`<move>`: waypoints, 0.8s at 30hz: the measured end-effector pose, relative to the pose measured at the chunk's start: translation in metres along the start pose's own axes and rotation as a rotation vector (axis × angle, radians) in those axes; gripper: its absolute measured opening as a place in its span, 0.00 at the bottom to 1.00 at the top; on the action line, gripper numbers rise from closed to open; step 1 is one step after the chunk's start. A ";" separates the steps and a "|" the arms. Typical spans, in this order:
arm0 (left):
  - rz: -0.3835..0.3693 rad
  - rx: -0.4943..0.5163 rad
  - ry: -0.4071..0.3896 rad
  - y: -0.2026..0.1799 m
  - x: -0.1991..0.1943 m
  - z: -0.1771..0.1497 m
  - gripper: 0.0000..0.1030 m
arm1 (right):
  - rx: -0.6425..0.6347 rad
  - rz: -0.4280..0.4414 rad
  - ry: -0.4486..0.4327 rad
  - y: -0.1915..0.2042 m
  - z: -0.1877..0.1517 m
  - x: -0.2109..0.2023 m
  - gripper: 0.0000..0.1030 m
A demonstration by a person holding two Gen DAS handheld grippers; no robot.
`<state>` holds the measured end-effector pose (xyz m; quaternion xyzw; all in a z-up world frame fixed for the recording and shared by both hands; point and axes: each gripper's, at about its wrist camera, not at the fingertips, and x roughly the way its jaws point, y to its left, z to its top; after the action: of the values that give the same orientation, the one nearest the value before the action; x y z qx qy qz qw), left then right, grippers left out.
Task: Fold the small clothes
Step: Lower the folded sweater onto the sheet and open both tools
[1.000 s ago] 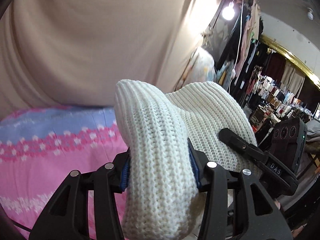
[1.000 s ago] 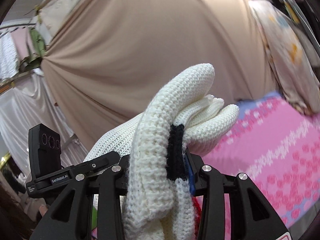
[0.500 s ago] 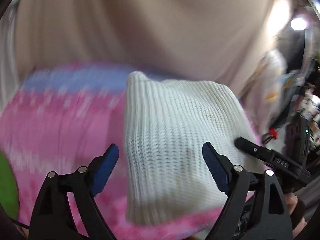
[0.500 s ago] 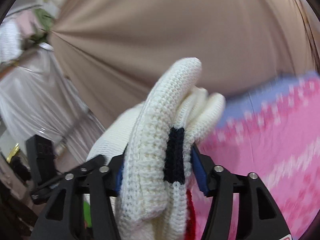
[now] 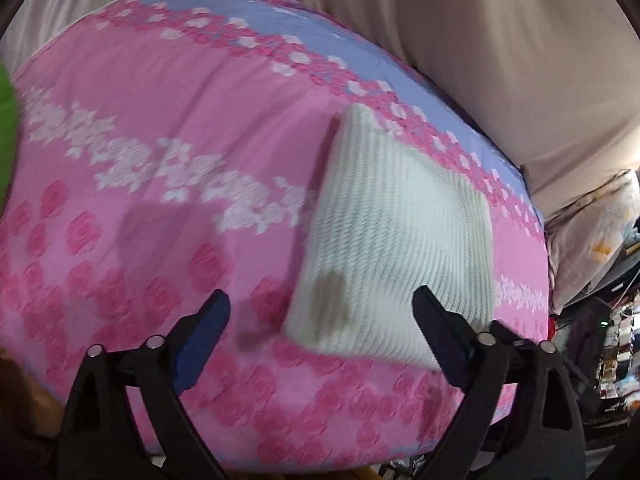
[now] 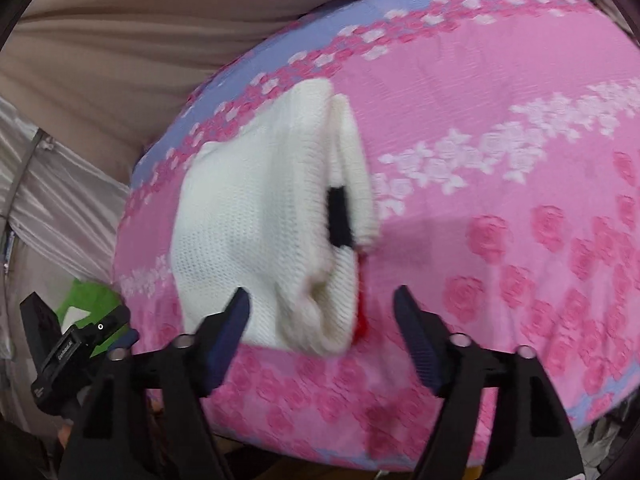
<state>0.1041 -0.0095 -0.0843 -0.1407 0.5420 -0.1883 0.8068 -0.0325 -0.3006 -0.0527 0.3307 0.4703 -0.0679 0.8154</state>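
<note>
A folded white knit garment [image 5: 396, 240] lies on the pink flowered bedspread [image 5: 160, 140]. It has a brownish patch near its front edge. In the right wrist view the garment [image 6: 260, 216] shows its folded layers, a black mark and a bit of red at its right side. My left gripper [image 5: 320, 328] is open and empty, its fingers at either side of the garment's near edge. My right gripper [image 6: 320, 320] is open and empty just in front of the garment.
A beige curtain [image 5: 480, 40] hangs behind the bed. Something green [image 5: 6, 120] lies at the bed's left side. A clothes shop rack [image 5: 616, 340] shows at far right. The other gripper's body [image 6: 68, 348] shows at lower left in the right wrist view.
Both grippers held the garment up a second ago. The left let go first, then the right. The garment now lies on the bedspread and both grippers have drawn back.
</note>
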 end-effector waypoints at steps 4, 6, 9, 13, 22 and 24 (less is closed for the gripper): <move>0.008 -0.047 0.096 0.006 0.050 0.005 0.88 | 0.079 -0.040 0.067 -0.016 0.008 0.042 0.74; -0.014 -0.077 0.122 0.010 0.069 0.005 0.69 | 0.114 -0.003 0.071 -0.022 0.015 0.055 0.73; -0.040 -0.074 0.136 0.002 0.069 0.002 0.43 | 0.047 0.011 0.053 -0.007 0.035 0.059 0.40; 0.043 0.069 0.119 -0.019 0.063 -0.011 0.43 | -0.185 0.023 -0.070 0.041 0.046 0.013 0.27; 0.115 0.077 0.097 -0.026 0.048 -0.021 0.53 | -0.002 -0.007 -0.086 -0.003 0.034 0.012 0.34; 0.099 0.066 0.069 -0.029 0.040 -0.017 0.54 | -0.058 -0.007 -0.114 0.012 0.038 0.003 0.38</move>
<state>0.0976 -0.0535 -0.1109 -0.0804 0.5692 -0.1708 0.8002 0.0020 -0.3140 -0.0369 0.3007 0.4263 -0.0757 0.8498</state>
